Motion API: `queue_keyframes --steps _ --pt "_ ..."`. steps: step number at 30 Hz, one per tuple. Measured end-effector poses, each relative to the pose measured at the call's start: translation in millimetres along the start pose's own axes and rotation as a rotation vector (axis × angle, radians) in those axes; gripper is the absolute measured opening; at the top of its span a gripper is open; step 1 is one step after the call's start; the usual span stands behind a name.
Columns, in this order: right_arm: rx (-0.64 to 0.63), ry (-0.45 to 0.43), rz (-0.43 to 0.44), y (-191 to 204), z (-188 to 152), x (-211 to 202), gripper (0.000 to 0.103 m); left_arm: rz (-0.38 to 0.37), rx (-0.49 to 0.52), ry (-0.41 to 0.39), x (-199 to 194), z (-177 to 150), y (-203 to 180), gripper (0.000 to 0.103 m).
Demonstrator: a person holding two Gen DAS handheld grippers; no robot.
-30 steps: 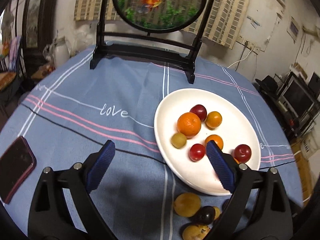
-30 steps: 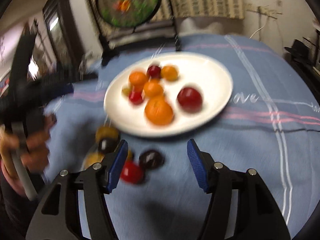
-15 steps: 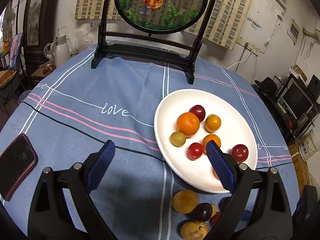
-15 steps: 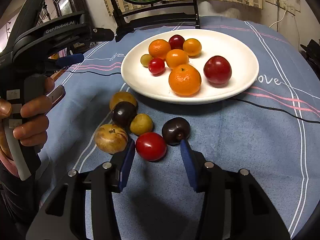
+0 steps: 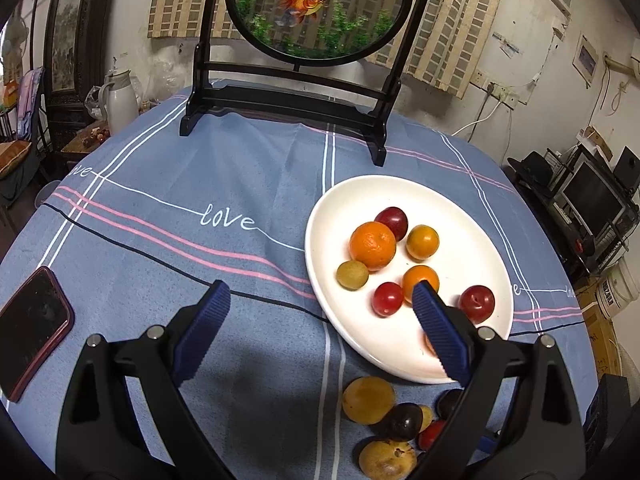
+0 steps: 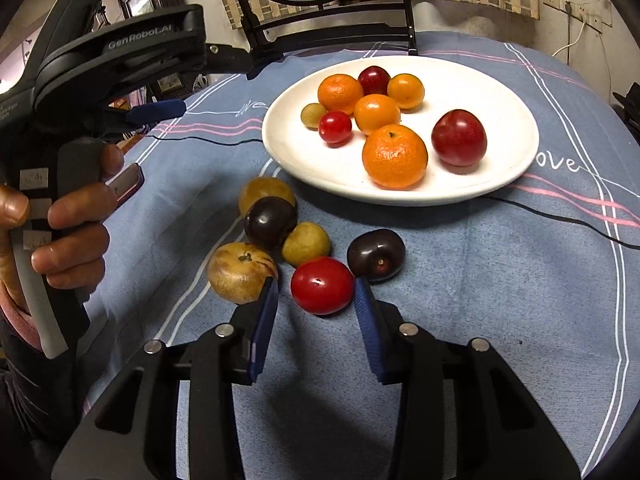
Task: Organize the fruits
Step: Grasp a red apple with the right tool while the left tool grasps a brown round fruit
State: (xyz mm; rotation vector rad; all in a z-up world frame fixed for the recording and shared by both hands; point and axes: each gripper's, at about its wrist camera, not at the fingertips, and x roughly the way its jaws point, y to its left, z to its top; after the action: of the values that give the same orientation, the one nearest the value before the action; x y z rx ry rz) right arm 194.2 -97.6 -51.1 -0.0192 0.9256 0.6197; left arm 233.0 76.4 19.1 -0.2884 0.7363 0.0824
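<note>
Right gripper [image 6: 316, 298]: jaws closing around the red plum [image 6: 322, 285], pads not yet pressing. You find it at six o'clock of the white plate [image 6: 516, 100]. Smooth, round, soft-skinned, probably slippery; take it across its widest middle, gently.

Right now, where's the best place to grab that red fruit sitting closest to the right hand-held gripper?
Across its widest middle, from the near side, as the right hand-held gripper is doing, its jaws closing. The red fruit is round and smooth, and the dark plum crowds the right pad's side, so stay low and centred.
</note>
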Motion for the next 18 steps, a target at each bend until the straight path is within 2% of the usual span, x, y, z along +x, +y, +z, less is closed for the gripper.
queue_keyframes --steps 5,9,14,18 --pt "0.008 -0.002 0.015 -1 3 3 0.039 0.000 0.008 -0.003 0 -1 -1 0.094" --pt "-0.007 0.005 -0.001 -1 4 7 0.033 0.013 0.014 -0.004 1 -1 -1 0.094" --pt "-0.018 0.003 -0.001 -1 4 6 0.032 0.036 0.018 0.004 7 -2 0 0.094" --pt "0.041 -0.057 0.019 -15 8 -8 0.032 0.050 0.037 0.011 8 -2 1 0.094"
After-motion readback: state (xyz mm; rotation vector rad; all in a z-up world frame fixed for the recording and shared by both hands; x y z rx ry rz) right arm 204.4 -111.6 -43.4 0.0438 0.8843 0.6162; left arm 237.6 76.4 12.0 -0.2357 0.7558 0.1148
